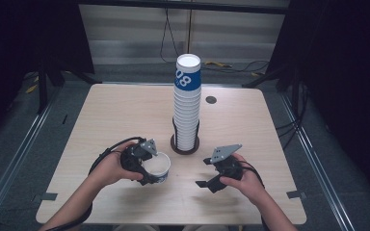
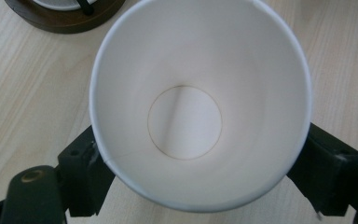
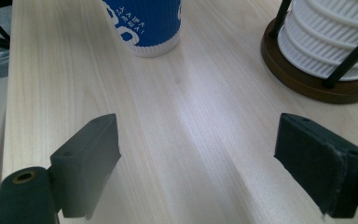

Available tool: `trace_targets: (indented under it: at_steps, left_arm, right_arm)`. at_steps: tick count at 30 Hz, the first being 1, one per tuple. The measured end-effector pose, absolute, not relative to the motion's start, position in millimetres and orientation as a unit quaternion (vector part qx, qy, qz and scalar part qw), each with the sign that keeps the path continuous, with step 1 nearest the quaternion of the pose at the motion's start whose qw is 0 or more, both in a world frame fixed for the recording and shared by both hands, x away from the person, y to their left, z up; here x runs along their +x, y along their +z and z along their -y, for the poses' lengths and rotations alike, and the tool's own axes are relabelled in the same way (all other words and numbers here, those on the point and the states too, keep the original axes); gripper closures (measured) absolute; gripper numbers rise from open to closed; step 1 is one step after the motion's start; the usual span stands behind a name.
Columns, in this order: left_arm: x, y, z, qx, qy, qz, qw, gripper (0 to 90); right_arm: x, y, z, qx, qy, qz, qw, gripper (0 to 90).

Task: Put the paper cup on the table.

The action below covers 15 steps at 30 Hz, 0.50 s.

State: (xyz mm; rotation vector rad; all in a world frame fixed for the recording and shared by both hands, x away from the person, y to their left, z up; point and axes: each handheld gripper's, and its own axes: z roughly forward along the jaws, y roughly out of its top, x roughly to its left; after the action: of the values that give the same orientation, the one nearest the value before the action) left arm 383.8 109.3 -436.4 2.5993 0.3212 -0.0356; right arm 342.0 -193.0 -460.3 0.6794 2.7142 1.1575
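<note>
In the high view a pale wooden table (image 1: pixel 125 115) takes up the middle of the frame, and the person's forearms come in from the bottom edge. At lower left of centre the left gripper (image 1: pixel 150 168) has a single paper cup (image 1: pixel 158 167) between its jaws; the cup stands upright on the table with its white mouth facing up and a blue band on its wall. To its right, at the centre of the frame, a tall stack of cups (image 1: pixel 187 108) rises from a dark round holder (image 1: pixel 185 147), the top cup blue with white print. At lower right of centre the right gripper (image 1: pixel 205 172) hangs just above the table with its jaws apart and nothing between them, well apart from the single cup. In the left gripper view the paper cup (image 2: pixel 200 102) is seen from above, its white inside and round bottom at the centre of the frame, and the two black jaws sit against its outer wall at lower left and lower right, grasping it; the holder (image 2: pixel 65 18) shows at the upper left. In the right gripper view the jaws stand wide at lower left and lower right over bare table (image 3: pixel 191 140), released; the blue cup (image 3: pixel 144 23) stands at top centre and the holder (image 3: pixel 307 79) with the ribbed white stack (image 3: pixel 331 32) at upper right.
</note>
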Motion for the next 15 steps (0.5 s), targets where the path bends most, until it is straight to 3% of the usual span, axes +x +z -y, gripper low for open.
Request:
trace_targets:
  at_steps: [15]
  left_arm:
    - [378, -441, -130, 0.947, -0.018, -0.145, 0.287, 17.2]
  right_arm:
    - [340, -463, 199, 0.232, 0.385, -0.891, 0.06, 13.2]
